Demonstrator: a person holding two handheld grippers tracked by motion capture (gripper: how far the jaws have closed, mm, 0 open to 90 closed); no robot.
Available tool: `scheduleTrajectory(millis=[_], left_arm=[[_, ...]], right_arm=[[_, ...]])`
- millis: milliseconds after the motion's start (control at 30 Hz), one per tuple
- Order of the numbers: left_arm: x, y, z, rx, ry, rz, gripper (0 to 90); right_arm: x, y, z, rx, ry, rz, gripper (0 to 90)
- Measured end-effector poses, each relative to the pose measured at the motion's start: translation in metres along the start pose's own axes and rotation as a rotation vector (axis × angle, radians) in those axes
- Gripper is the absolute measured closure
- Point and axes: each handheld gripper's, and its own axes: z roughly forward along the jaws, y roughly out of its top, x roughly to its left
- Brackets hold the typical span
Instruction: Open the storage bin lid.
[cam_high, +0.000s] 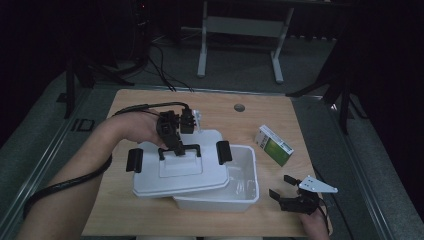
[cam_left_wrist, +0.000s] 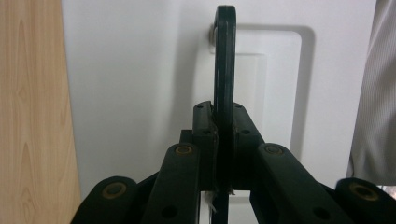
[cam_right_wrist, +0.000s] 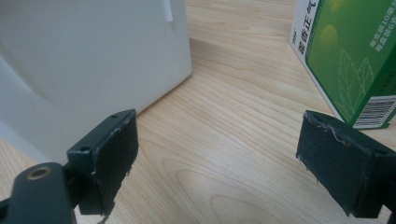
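1. High view: lid (cam_high: 180, 175) sat skewed over the white bin (cam_high: 240, 192) on the bench (cam_high: 150, 220), not seated.
2. Left gripper view: left gripper (cam_left_wrist: 224, 135) clamped the lid's handle (cam_left_wrist: 225, 56).
3. Right gripper view: right gripper (cam_right_wrist: 217, 158) gaped wide, empty, near the green box (cam_right_wrist: 350, 56).

High view: dim and slightly soft, the room beyond the table (cam_high: 150, 220) nearly black; light falls from above, brightest on the white lid (cam_high: 150, 175) and tub (cam_high: 247, 197). Left gripper view: even light, the lid (cam_left_wrist: 130, 84) pale grey with a soft shadow beside the handle (cam_left_wrist: 225, 60); near jaws blurred. Right gripper view: bright, the green box (cam_right_wrist: 350, 56) slightly out of focus.
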Motion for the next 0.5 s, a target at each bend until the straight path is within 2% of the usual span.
scheduleTrajectory(millis=[167, 233, 267, 367, 500], left_arm=[[0.001, -0.019, -0.004, -0.006, -0.003, -0.024, 84.4], [0.001, -0.022, -0.004, -0.007, 0.000, -0.029, 84.3], [0.002, -0.031, -0.006, -0.012, 0.004, -0.045, 84.4], [0.003, -0.039, -0.007, -0.019, 0.005, -0.061, 84.4], [0.005, -0.060, -0.007, -0.018, 0.006, -0.100, 84.3]], right_arm=[[0.001, 0.000, 0.000, 0.001, -0.001, 0.002, 12.2], [0.001, 0.000, 0.000, 0.003, -0.002, 0.001, 12.3], [0.001, 0.000, 0.001, 0.004, -0.001, -0.001, 12.3], [0.001, 0.000, 0.001, 0.006, -0.002, -0.002, 12.2], [0.001, 0.000, 0.001, 0.009, -0.001, 0.000, 12.2]])
